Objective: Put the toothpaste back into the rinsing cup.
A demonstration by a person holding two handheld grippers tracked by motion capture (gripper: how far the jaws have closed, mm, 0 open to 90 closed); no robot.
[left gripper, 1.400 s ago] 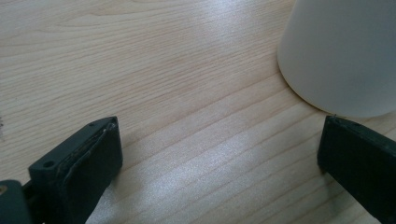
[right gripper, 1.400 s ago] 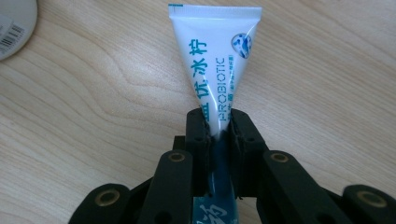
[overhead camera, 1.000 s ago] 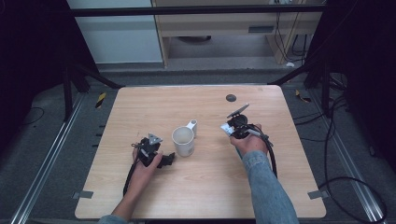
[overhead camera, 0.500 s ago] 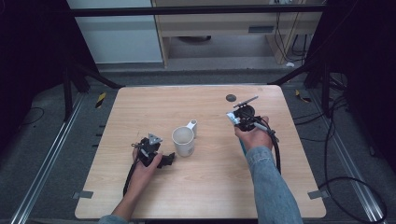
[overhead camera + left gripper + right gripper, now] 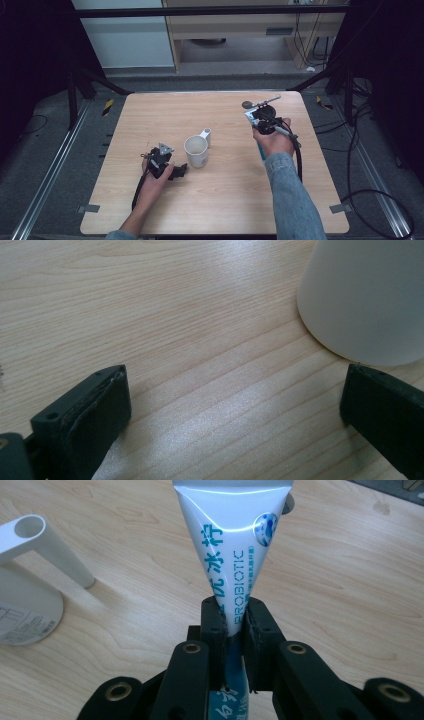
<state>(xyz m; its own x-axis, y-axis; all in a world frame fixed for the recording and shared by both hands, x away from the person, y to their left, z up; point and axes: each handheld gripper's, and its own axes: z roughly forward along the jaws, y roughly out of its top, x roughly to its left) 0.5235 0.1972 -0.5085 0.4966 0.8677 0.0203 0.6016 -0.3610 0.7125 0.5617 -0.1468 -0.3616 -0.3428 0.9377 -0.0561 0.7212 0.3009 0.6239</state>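
A white toothpaste tube (image 5: 235, 550) with blue print stands clamped between the jaws of my right gripper (image 5: 233, 616). That gripper (image 5: 256, 119) is held up over the right part of the table, and the tube's teal end (image 5: 260, 148) pokes out below the hand. A white mug (image 5: 196, 151) stands mid-table with its handle (image 5: 206, 134) toward the far side. My left gripper (image 5: 178, 171) rests low on the table just left of the mug, open. Its pads (image 5: 100, 407) hold nothing between them, and the mug's wall (image 5: 365, 300) lies close to the right jaw.
A small dark round disc (image 5: 246, 105) lies on the wooden table (image 5: 150, 115) just beyond my right gripper. Cables trail from both grippers toward the near edge. The floor around holds metal rails, stand legs and more cables.
My right gripper has carried the tube away from the mug, toward the far right of the table. The left gripper and the mug have stayed put.
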